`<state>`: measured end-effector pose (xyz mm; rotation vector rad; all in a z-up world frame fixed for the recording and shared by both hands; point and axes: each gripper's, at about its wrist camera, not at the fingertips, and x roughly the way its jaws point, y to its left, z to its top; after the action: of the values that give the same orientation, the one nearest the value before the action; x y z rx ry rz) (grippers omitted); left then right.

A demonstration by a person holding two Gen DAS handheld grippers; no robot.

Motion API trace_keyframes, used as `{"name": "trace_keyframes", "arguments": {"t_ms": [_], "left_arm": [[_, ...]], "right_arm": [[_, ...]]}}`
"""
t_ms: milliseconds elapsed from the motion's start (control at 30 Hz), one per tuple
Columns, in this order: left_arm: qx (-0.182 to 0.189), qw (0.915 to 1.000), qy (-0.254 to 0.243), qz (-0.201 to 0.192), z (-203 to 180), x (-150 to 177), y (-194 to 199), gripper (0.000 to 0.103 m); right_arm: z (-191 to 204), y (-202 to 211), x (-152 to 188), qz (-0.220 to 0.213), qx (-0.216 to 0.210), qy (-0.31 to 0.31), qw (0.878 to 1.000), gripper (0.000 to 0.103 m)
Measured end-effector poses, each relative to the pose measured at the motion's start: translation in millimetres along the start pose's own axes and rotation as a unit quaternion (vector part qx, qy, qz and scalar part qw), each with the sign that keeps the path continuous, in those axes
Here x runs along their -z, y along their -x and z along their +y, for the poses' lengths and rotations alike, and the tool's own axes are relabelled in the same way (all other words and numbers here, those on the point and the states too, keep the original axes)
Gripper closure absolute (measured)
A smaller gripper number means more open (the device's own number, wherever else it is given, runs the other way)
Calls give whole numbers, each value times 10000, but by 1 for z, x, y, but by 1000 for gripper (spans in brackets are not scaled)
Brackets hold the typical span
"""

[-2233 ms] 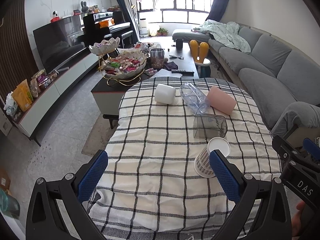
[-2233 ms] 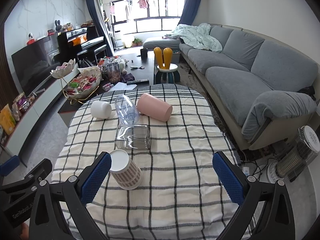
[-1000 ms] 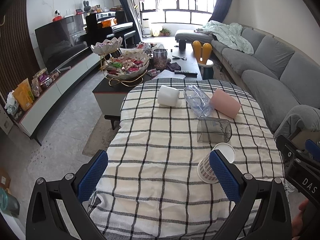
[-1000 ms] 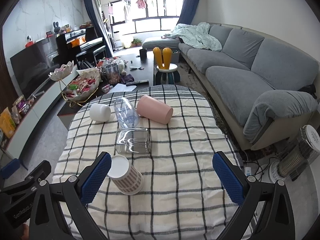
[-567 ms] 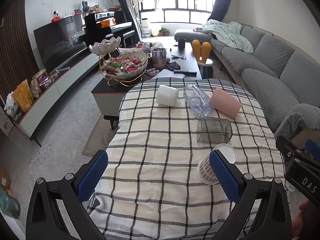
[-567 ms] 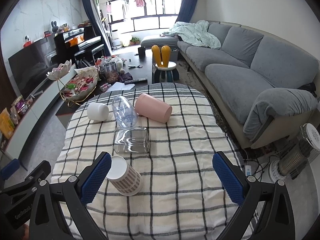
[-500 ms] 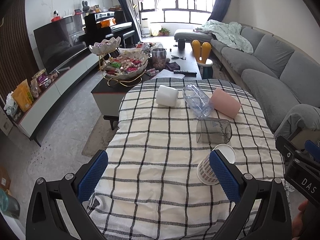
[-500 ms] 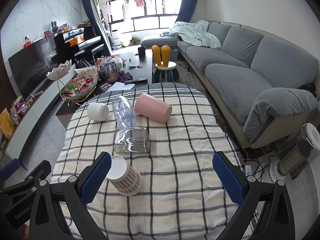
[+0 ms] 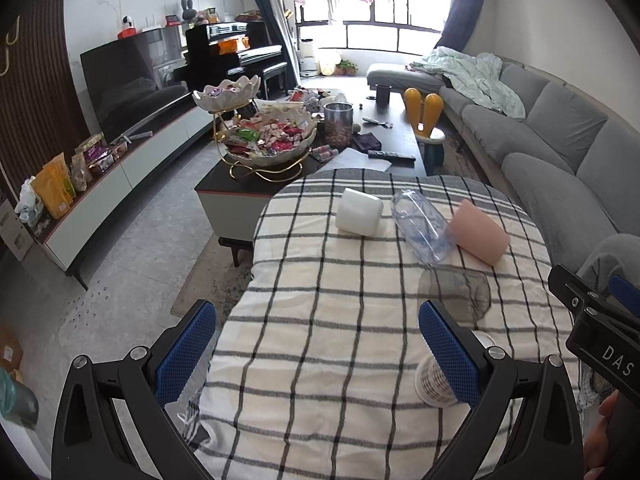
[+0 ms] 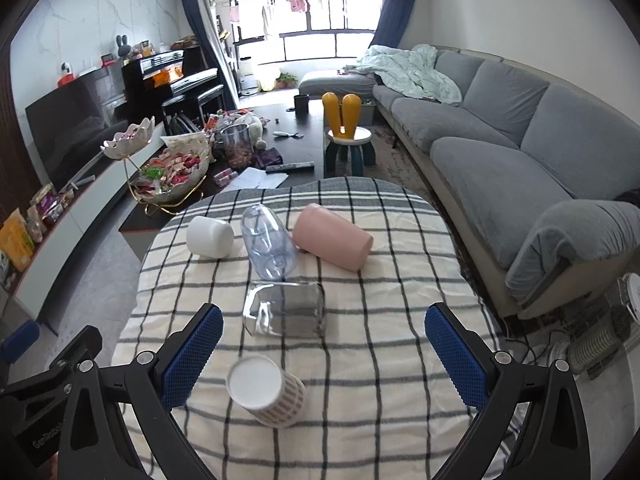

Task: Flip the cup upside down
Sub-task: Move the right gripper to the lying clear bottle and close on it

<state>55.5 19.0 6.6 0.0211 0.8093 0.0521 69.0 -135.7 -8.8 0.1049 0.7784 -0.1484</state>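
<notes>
Cups (image 10: pixel 267 390) lie on checked tablecloth (image 10: pixel 380 360) beside sofa (image 10: pixel 520 168).

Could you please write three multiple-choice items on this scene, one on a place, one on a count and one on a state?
1. Which cup lies nearest the right gripper?
A. white cup
B. paper cup
C. pink cup

2. How many cups are on the tablecloth?
A. three
B. five
C. seven

3. How do the jaws of the left gripper stand?
A. wide apart, empty
B. clamped on the pink cup
C. clamped on the glass

Answers:
1 B: the paper cup lies just before the jaws, while the white cup and pink cup sit far back.
2 B: those three plus the clear cup and the glass.
3 A: only cloth shows between them.
</notes>
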Motion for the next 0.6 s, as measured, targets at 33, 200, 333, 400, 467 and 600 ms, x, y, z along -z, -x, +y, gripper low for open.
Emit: {"name": "trace_keyframes", "arguments": {"t_ms": [33,200,333,400,467,600], "left_arm": [[-12,10000,33,8,2,-4,-5,0],[-199,9997,159,6,9,-25,-33,0],[-345,9988,344,111,15,-38,-59,0],[-410,9977,504,170,19,-42,-71,0],[-522,9964,642,197,22,-45,-81,0],[-705,9925,960,292,28,-48,-105,0]], "right_arm": [[7,-10,-7,49,-62,46,10000,1],[25,-42,-30,167,-199,284,9993,1],[53,-86,-53,526,-433,748,9949,1],[64,-108,-62,754,-537,957,9911,1],[73,-128,-68,901,-573,1141,9877,1],[90,-169,-83,1248,-635,1506,9786,7]]}}
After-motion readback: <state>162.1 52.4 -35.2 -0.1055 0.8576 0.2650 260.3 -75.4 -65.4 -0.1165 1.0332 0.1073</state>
